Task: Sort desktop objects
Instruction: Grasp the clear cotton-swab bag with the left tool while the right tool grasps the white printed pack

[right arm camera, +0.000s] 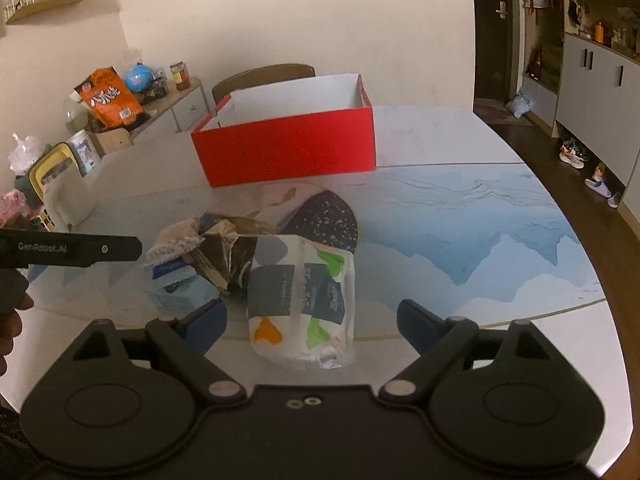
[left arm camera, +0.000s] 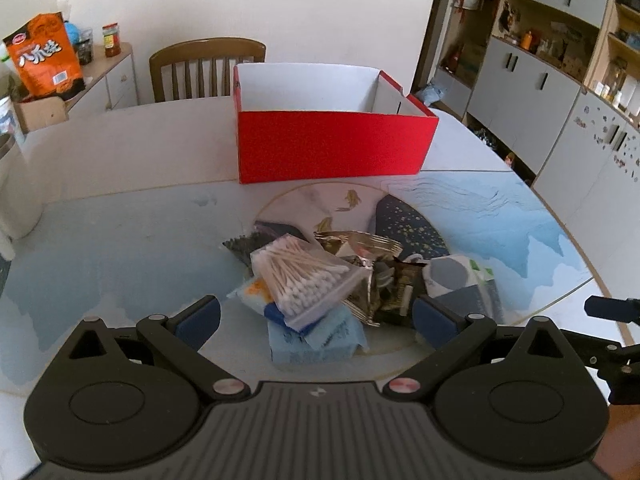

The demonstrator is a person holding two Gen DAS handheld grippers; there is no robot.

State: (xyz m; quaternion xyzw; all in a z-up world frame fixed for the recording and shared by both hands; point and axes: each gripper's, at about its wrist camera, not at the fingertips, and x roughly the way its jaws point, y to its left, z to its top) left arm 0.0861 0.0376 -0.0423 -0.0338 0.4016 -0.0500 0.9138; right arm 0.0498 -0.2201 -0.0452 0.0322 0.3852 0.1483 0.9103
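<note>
A heap of small items lies on the round table near its front edge. In the left wrist view a clear bag of cotton swabs (left arm camera: 304, 280) tops a blue sponge (left arm camera: 316, 340), with dark foil snack packets (left arm camera: 376, 272) and a tissue pack (left arm camera: 460, 276) to the right. My left gripper (left arm camera: 316, 316) is open just above the heap, fingers on either side of it. In the right wrist view my right gripper (right arm camera: 312, 324) is open over the tissue pack (right arm camera: 304, 300), not touching it. An open red box (left arm camera: 332, 144) (right arm camera: 288, 148), white inside, stands behind the heap.
A wooden chair (left arm camera: 208, 68) stands behind the table. A side cabinet at the left holds an orange snack bag (left arm camera: 44, 60) and jars. Grey cupboards (left arm camera: 540, 92) line the right wall. The left gripper's body (right arm camera: 72, 250) crosses the right wrist view at the left.
</note>
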